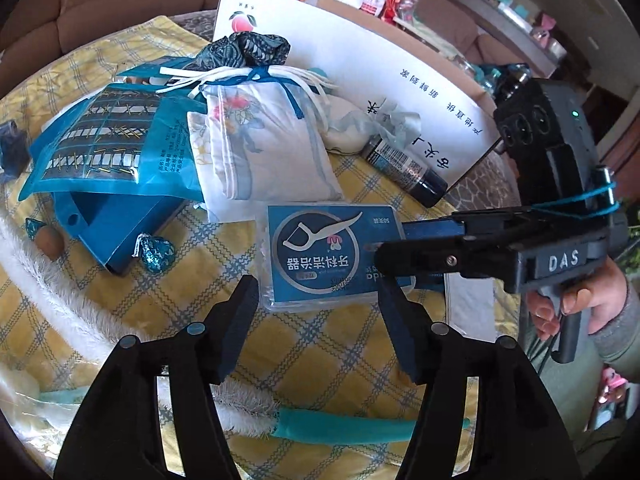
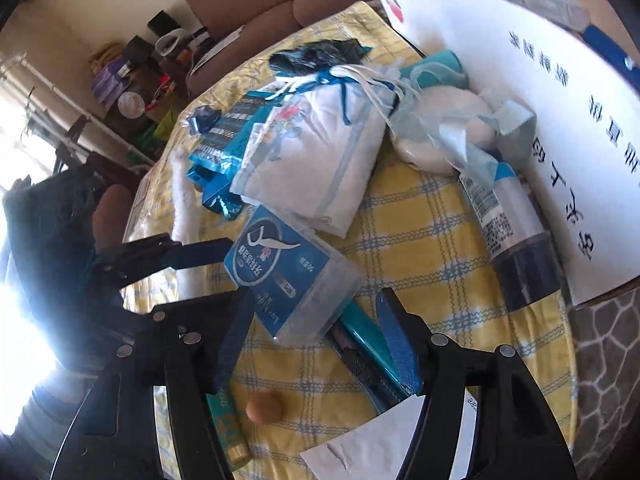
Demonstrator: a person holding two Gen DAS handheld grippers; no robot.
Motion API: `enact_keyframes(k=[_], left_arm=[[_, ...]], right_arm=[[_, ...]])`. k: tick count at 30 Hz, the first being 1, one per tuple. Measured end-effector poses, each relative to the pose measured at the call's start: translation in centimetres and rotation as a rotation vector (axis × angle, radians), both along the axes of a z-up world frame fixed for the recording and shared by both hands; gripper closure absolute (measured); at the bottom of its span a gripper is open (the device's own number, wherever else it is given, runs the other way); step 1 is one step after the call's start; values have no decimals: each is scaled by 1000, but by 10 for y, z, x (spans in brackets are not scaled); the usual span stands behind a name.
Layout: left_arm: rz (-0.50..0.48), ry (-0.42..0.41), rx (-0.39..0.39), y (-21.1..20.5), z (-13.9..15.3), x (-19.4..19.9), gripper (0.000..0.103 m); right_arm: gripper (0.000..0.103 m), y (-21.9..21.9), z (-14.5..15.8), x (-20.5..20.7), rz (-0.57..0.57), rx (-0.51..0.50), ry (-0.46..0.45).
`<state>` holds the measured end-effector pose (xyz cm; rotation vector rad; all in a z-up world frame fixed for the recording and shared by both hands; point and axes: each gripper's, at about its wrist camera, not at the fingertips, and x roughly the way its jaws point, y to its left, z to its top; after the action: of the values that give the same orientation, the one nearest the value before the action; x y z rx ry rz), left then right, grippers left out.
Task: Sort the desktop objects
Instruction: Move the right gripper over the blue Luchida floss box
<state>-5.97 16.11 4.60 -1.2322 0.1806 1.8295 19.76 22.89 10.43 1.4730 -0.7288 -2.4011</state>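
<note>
On the yellow plaid tablecloth [image 1: 360, 360], both tools [image 1: 320, 312] [image 2: 316, 320] spread around the floss box [image 1: 332, 256].

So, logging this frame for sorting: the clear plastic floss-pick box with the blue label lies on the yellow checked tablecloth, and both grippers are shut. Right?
Not quite: the left gripper and right gripper are both open, as each wrist view shows. The clear plastic floss-pick box does lie on the yellow checked tablecloth.

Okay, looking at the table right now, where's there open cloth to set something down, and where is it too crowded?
Bare checked cloth lies between the floss pick box, the foil candy and the left gripper. Another strip runs between the dark tube and the white pouch. The far side, pouch against white carton, is packed.
</note>
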Motion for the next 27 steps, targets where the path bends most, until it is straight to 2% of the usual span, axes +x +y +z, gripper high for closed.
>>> enact_keyframes(k=[2,4,8,13,17,21,24,27], left_arm=[[-15,7,-7,3,-1,1,41],[-13,0,1,5,-1,1,40],[-2,-11,34,2,1,3,41],[-1,0,83,-6,20,19,43],[7,13,54,0,26,26,46],[61,7,102,-5,37,25,50],[80,2,137,-9,52,23,52],[87,6,165,-12,64,24,53]], right_arm=[[40,7,-8,-2,-32,-67,-21],[48,10,-11,-3,-33,-114,-21],[48,9,-4,-2,-31,-82,-3],[48,15,12,7,-31,-141,27],[51,8,29,11,12,-113,55],[53,9,37,15,3,-113,70],[53,11,44,20,-3,-153,80],[56,19,49,22,-26,-253,81]])
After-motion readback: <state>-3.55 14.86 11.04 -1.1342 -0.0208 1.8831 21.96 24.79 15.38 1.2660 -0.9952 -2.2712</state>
